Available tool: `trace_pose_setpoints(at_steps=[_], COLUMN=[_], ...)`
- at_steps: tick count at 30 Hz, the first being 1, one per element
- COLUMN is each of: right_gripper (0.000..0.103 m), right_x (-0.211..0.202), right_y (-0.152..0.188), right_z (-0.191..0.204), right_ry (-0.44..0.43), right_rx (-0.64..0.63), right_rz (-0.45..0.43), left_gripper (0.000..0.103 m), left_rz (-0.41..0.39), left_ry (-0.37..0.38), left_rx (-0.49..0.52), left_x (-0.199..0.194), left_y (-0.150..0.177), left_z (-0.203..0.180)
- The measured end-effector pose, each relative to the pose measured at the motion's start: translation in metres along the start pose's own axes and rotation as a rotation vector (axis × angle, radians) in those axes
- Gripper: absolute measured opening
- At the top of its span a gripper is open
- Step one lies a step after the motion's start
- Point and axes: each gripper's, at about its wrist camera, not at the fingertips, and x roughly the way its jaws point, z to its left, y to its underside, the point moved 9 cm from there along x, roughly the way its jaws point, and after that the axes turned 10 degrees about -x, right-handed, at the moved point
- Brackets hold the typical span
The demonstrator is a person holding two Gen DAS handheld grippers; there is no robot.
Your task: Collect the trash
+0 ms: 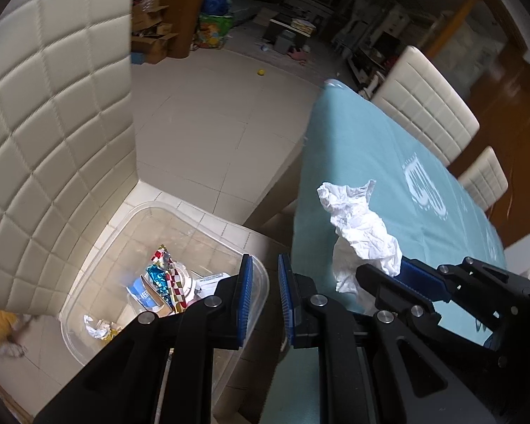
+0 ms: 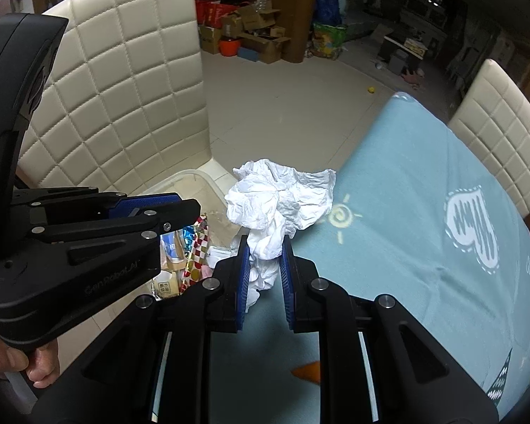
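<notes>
With your right gripper clamped on the crumpled tissue over the table's edge and your left gripper closed, apparently empty, carry toward nine o'clock and release squarely above the clear bin.

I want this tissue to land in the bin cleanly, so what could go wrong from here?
1. The right tool pinches only the lower end of the crumpled tissue; the loose bulk above could slip free or snag.
2. The tissue is at the edge of the table, not clearly over the clear bin; released now, it might miss.
3. The shut, empty left tool sits close beside it, and the two could bump.
</notes>
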Motion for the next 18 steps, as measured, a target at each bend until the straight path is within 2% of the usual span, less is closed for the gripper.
trace_pose_setpoints(at_steps=[18], right_gripper=[0.019], right_x=[0.034], right_y=[-0.025], right_z=[0.046], right_ry=[-0.073], right_rx=[-0.105], right_rz=[0.032], left_gripper=[0.016], left_rz=[-0.024], left_ry=[0.041], left_rx=[-0.166], left_x=[0.003], left_y=[-0.014], left_z=[0.062])
